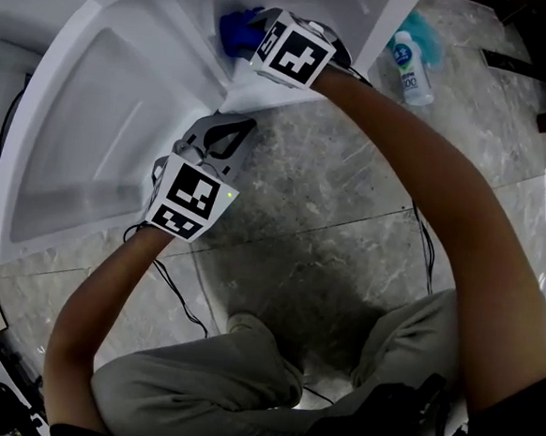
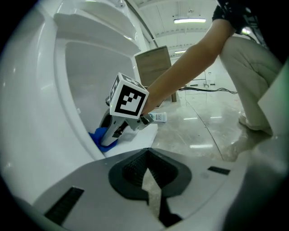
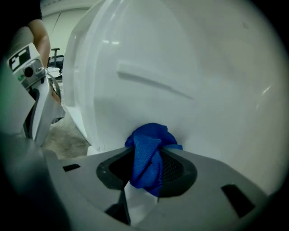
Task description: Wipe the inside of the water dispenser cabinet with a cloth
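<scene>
Gripping the cloth: the right gripper (image 3: pixel 146 170) has its jaws closed partway on a bunched blue cloth (image 3: pixel 150 151), which bulges out past the tips.
Cloth position: inside the water dispenser cabinet (image 3: pixel 194 67), pressed against its white inner wall, low down and near the front edge.
Left gripper (image 2: pixel 146 173): its jaws are fully together with nothing between them. It hangs just outside the cabinet opening, pointing down toward the lower front edge; I cannot tell whether it touches.
Door (image 1: pixel 72 140): swung open at the cabinet's left, its hollow moulded inner face showing.
Bottle (image 1: pixel 412 71): small, white and blue, lying on the floor (image 1: pixel 350 200) just right of the cabinet's corner.
Cable (image 1: pixel 178 294): black, trailing over the floor in front of the cabinet.
Person: crouched in front of the cabinet, both forearms reaching toward it, the right arm deeper in than the left.
</scene>
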`<act>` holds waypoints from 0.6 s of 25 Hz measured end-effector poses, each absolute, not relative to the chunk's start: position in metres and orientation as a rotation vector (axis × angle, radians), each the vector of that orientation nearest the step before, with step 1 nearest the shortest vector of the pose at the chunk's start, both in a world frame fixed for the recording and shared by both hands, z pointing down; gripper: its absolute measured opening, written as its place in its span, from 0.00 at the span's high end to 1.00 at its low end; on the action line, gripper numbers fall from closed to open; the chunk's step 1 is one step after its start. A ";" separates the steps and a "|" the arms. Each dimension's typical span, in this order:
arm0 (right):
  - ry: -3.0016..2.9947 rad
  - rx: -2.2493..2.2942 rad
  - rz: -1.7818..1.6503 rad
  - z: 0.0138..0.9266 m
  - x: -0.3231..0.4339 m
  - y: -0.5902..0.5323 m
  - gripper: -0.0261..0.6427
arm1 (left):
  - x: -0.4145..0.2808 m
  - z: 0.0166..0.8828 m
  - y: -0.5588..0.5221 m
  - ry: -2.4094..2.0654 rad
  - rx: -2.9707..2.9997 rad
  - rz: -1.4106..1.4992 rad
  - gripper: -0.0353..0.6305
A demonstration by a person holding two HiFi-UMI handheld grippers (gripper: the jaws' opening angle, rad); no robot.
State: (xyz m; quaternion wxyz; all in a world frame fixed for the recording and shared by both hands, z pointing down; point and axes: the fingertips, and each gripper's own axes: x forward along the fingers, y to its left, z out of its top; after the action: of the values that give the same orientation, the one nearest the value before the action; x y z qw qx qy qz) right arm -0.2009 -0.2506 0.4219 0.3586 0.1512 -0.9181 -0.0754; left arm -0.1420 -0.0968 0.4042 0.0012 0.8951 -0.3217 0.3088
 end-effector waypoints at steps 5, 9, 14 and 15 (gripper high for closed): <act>-2.267 0.409 -0.322 0.438 -0.216 -0.281 0.78 | -0.160 0.407 -0.091 -1.064 2.714 0.945 0.94; -2.251 0.443 -0.338 0.437 -0.223 -0.306 0.78 | -0.166 0.406 -0.092 -1.080 2.696 0.942 0.94; -2.303 0.369 -0.243 0.441 -0.218 -0.289 0.78 | -0.165 0.406 -0.096 -1.069 2.704 0.941 0.94; -2.305 0.323 -0.235 0.441 -0.218 -0.280 0.78 | -0.164 0.406 -0.098 -1.066 2.709 0.939 0.94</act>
State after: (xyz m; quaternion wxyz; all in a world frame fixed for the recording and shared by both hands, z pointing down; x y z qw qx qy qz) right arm -0.2178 -0.2803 0.4411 0.3903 0.1272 -0.9072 -0.0926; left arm -0.1638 -0.0977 0.4062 0.0415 0.8848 -0.3482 0.3068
